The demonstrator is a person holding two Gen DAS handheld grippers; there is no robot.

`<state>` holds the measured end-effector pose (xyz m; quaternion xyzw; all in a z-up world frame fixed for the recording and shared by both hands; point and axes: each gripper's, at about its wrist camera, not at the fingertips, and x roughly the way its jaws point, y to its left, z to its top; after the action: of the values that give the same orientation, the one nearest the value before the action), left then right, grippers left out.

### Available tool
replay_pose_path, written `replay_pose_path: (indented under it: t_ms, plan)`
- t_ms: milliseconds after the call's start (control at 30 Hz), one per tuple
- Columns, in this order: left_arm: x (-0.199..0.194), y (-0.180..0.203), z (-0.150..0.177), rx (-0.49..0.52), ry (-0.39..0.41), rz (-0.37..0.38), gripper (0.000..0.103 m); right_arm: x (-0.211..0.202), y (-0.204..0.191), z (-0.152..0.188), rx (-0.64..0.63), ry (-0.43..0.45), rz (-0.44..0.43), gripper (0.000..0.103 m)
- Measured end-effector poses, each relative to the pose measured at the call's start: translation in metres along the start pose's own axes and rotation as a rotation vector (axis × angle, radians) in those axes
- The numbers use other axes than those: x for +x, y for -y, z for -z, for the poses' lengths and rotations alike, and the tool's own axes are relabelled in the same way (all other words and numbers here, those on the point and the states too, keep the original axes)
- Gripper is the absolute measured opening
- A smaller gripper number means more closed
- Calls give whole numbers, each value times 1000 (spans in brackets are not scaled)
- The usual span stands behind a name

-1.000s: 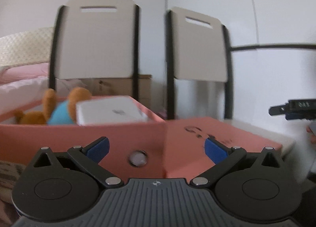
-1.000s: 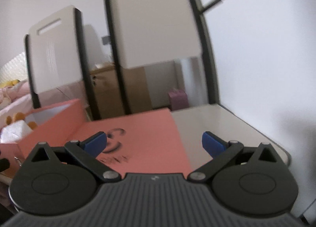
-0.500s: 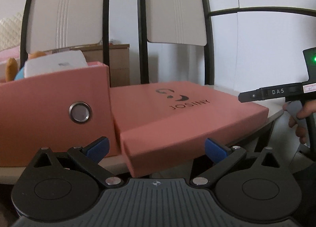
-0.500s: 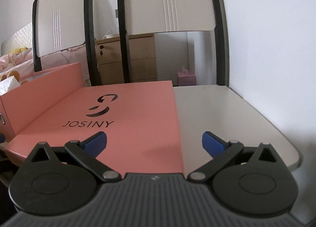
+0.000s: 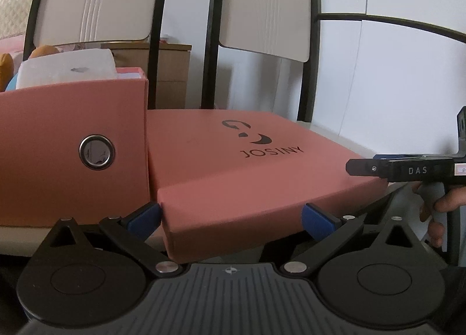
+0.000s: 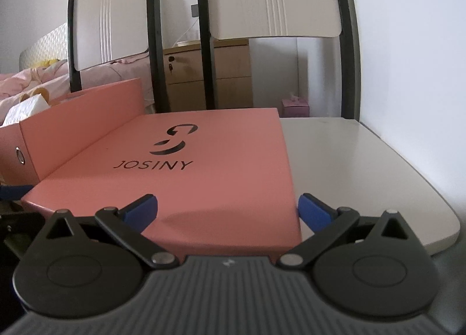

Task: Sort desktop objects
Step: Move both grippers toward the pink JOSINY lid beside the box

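A pink box lid (image 5: 233,160) marked JOSINY lies flat on the white table (image 6: 364,172); it also shows in the right wrist view (image 6: 186,177). Left of it stands the open pink box (image 5: 67,142) with a metal eyelet, holding a white packet (image 5: 67,68) and a plush toy. My left gripper (image 5: 231,217) is open, level with the lid's near left corner. My right gripper (image 6: 227,209) is open, at the lid's near right corner; it also shows from the side in the left wrist view (image 5: 407,170).
Two white chairs with black frames (image 5: 262,11) stand behind the table. A wooden drawer cabinet (image 6: 230,81) and a pink tissue box (image 6: 294,106) sit beyond. A bed with pink bedding (image 6: 29,81) is at the left. A white wall (image 6: 407,43) runs along the right.
Both grippers have dropped lower and moved in toward the lid's near edge; the lid now looms larger between the open fingers. Both have stayed open.
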<state>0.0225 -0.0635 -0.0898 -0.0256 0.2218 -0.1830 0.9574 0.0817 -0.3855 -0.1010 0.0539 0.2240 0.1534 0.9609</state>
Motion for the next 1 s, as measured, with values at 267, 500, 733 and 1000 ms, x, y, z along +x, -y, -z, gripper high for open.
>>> replay_pose_path:
  t_ms: [267, 500, 733, 1000]
  plan:
    - [-11, 7, 0, 23, -11, 32, 103, -12, -2, 3, 20, -1, -46, 103]
    - [-22, 22, 6, 93, -7, 45, 103, -40, -29, 13, -85, 33, -168, 103]
    - [-17, 11, 5, 42, -7, 1, 103, -48, -8, 3, -8, 138, 38, 103]
    - [-3, 4, -1, 10, 1, -4, 103, -23, 30, -1, 144, 91, 138, 103]
